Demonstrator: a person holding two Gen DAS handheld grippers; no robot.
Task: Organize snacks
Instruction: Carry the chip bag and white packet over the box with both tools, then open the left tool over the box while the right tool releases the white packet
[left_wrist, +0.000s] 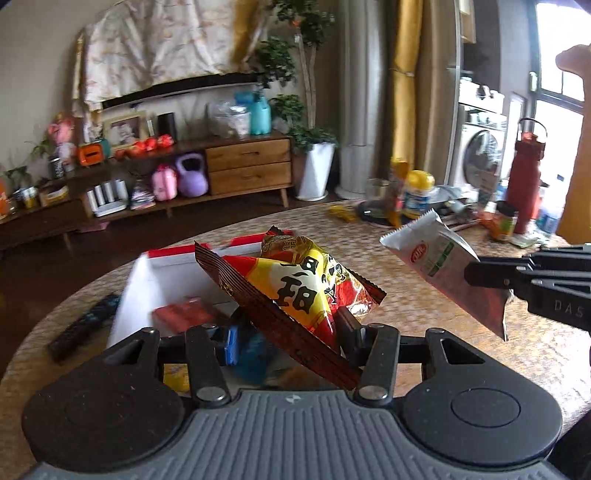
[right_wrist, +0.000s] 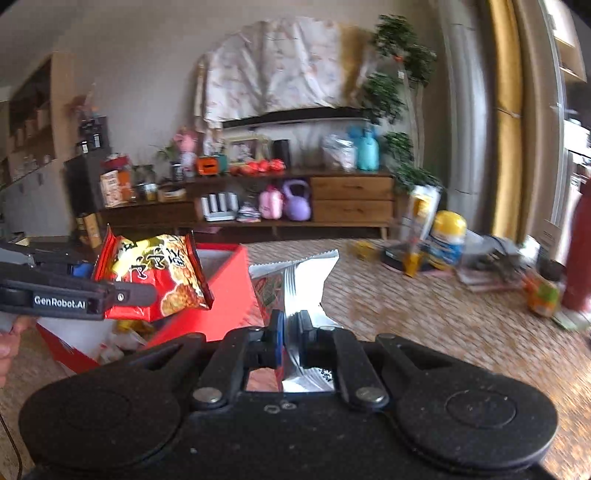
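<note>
**Two snack packets held over the table, one above the red box**

The red box (right_wrist: 225, 295) stands open on the woven table (left_wrist: 424, 332), its inside walls white. In it lie a small red packet (left_wrist: 181, 314) and, seen from the right wrist, more wrappers too blurred to name.

The left gripper (left_wrist: 288, 332) is clamped on a red and yellow snack bag (left_wrist: 295, 288), which hangs tilted over the box's opening. The right gripper (right_wrist: 290, 325) is pressed shut on a silver packet (right_wrist: 299, 280), held in the air beside the box's right wall and apart from the other bag.

A dark remote control (left_wrist: 81, 328) lies on the table just left of the box. Toward the far right edge of the table stand a yellow-lidded jar (left_wrist: 417, 192), a small spice jar (left_wrist: 506, 218) and a tall red bottle (left_wrist: 524, 177), among loose clutter.

The stretch of table between the box and that clutter is bare weave. Beyond the table's rounded far edge is dark floor, then a low wooden sideboard (left_wrist: 247, 166).
</note>
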